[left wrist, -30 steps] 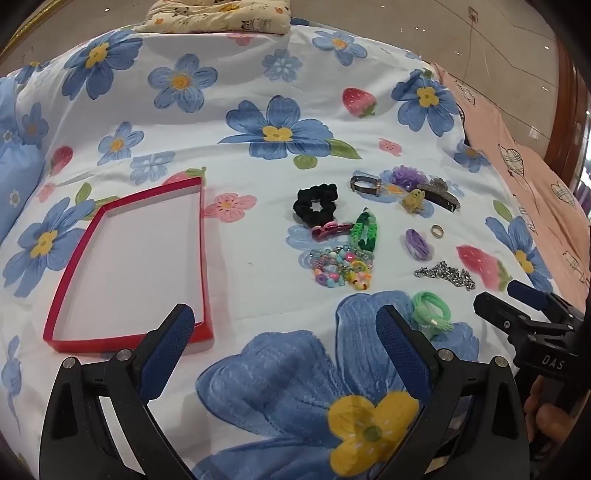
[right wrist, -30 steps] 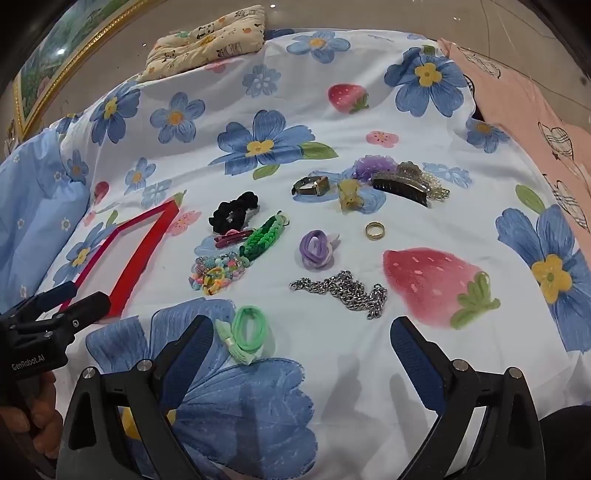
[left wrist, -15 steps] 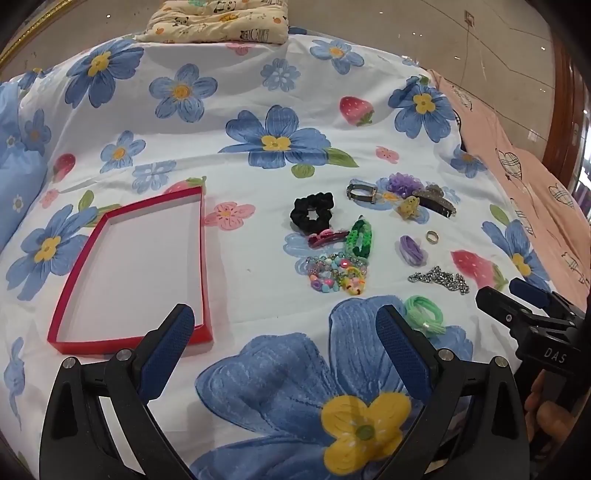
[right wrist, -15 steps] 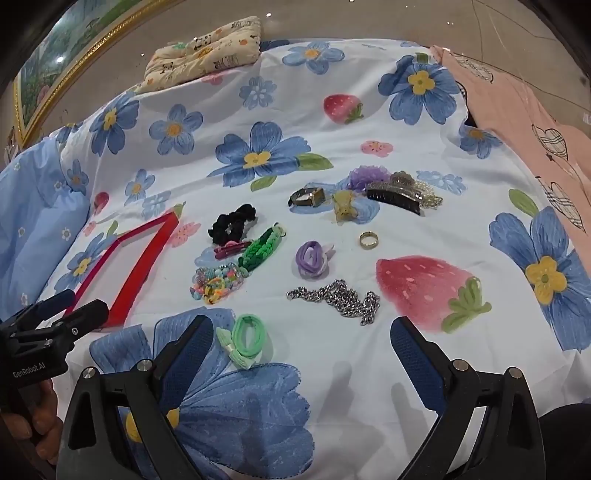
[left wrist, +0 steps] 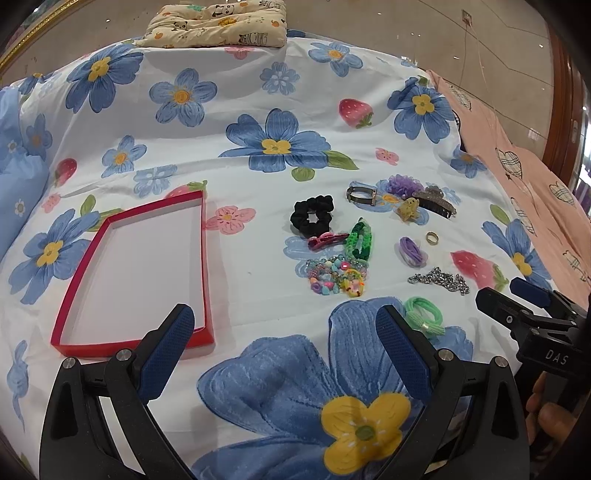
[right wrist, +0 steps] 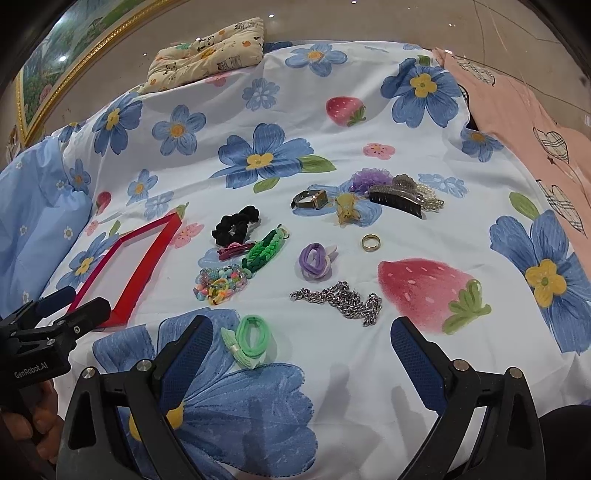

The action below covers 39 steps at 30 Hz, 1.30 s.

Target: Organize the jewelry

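A shallow red tray (left wrist: 207, 258) (right wrist: 136, 284) with nothing in it lies on the floral sheet at the left. To its right lie a black scrunchie (left wrist: 312, 215) (right wrist: 236, 225), a green braided band (left wrist: 360, 240) (right wrist: 264, 251), a bead bracelet (left wrist: 334, 275) (right wrist: 219, 282), a purple hair tie (right wrist: 314, 260), a gold ring (right wrist: 370, 242), a silver chain (right wrist: 340, 299), a green hair tie (right wrist: 251, 339), a watch (right wrist: 312, 199) and a dark claw clip (right wrist: 395, 199). My left gripper (left wrist: 284, 332) is open near the tray's front corner. My right gripper (right wrist: 301, 343) is open, just short of the green hair tie and chain.
A patterned cushion (left wrist: 214, 24) lies at the far edge of the bed. A pink cloth (left wrist: 517, 158) covers the right side. A blue pillow (right wrist: 33, 206) sits at the left. A gold-framed picture (right wrist: 55, 48) stands behind.
Both grippers have drawn back and up a little, so the jewelry and tray sit slightly farther off. Both stay open; nothing on the sheet has moved.
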Each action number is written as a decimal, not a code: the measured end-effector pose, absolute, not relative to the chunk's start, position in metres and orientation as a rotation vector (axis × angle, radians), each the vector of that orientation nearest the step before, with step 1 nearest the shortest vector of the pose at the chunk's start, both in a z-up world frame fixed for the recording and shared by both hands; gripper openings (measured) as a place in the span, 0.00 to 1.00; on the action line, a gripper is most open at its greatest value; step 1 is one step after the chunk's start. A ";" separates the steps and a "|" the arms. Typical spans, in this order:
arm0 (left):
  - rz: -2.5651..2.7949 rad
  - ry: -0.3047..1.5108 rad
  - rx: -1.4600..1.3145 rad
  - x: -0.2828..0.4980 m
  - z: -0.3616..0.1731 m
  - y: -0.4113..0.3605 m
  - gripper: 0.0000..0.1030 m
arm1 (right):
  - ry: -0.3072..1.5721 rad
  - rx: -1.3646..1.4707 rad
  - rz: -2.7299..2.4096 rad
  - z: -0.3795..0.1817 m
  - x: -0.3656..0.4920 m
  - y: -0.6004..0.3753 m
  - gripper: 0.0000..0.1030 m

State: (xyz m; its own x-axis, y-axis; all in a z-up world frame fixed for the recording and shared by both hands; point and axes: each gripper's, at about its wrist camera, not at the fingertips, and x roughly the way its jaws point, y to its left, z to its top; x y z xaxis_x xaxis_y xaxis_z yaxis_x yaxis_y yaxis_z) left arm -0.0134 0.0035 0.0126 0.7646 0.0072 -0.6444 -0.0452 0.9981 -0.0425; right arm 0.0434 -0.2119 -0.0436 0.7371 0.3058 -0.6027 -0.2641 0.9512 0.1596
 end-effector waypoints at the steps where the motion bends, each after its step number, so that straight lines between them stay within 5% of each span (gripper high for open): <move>1: 0.028 0.700 -0.058 -0.013 0.013 0.004 0.97 | 0.673 0.063 0.313 -0.043 0.043 -0.212 0.95; 39: 0.031 0.698 -0.056 -0.014 0.011 0.000 0.97 | 0.667 0.057 0.324 -0.040 0.041 -0.208 0.96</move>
